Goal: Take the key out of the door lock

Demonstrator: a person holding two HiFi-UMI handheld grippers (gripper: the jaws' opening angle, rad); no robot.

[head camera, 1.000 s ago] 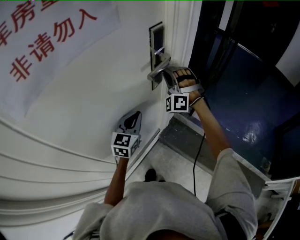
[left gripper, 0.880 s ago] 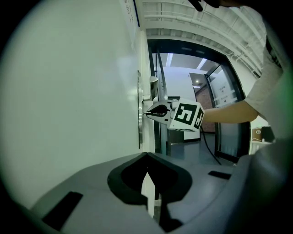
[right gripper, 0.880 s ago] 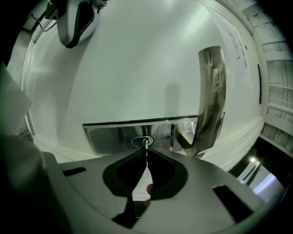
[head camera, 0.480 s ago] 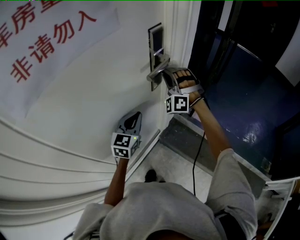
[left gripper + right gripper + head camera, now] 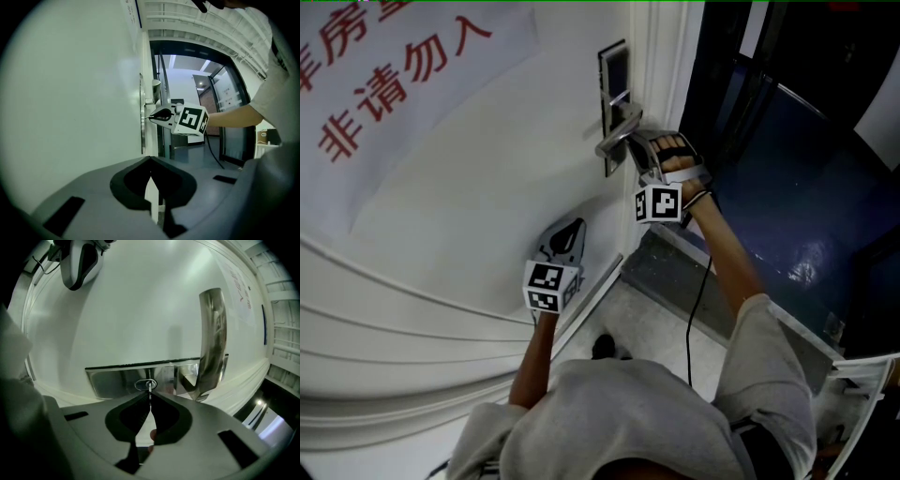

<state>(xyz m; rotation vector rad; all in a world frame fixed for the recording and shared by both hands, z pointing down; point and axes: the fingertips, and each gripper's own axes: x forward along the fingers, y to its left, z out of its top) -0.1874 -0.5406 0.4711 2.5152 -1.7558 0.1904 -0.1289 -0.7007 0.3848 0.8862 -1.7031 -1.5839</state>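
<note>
A thin metal key (image 5: pixel 150 392) stands edge-on in the oval keyhole (image 5: pixel 140 385) of the steel lock plate (image 5: pixel 117 378) on the white door (image 5: pixel 487 187). My right gripper (image 5: pixel 150 401) is shut on the key's near end, just below the lever handle (image 5: pixel 212 338). In the head view the right gripper (image 5: pixel 633 155) sits at the lock plate (image 5: pixel 613 89) under the handle (image 5: pixel 617 134), and the key itself is hidden. My left gripper (image 5: pixel 572 232) hangs lower by the door, shut with nothing in it. From the left gripper (image 5: pixel 151 161) I see the right gripper (image 5: pixel 149 115) at the plate.
A sheet with red characters (image 5: pixel 394 66) hangs on the door at the left. To the right is the door frame (image 5: pixel 661 56) and a dark glossy floor (image 5: pixel 787 206) beyond the threshold (image 5: pixel 675 272). A cable (image 5: pixel 698 309) trails from the right hand.
My right gripper has drifted slightly to the right and up at the lock, still shut on the key. The left gripper has stayed where it was.
</note>
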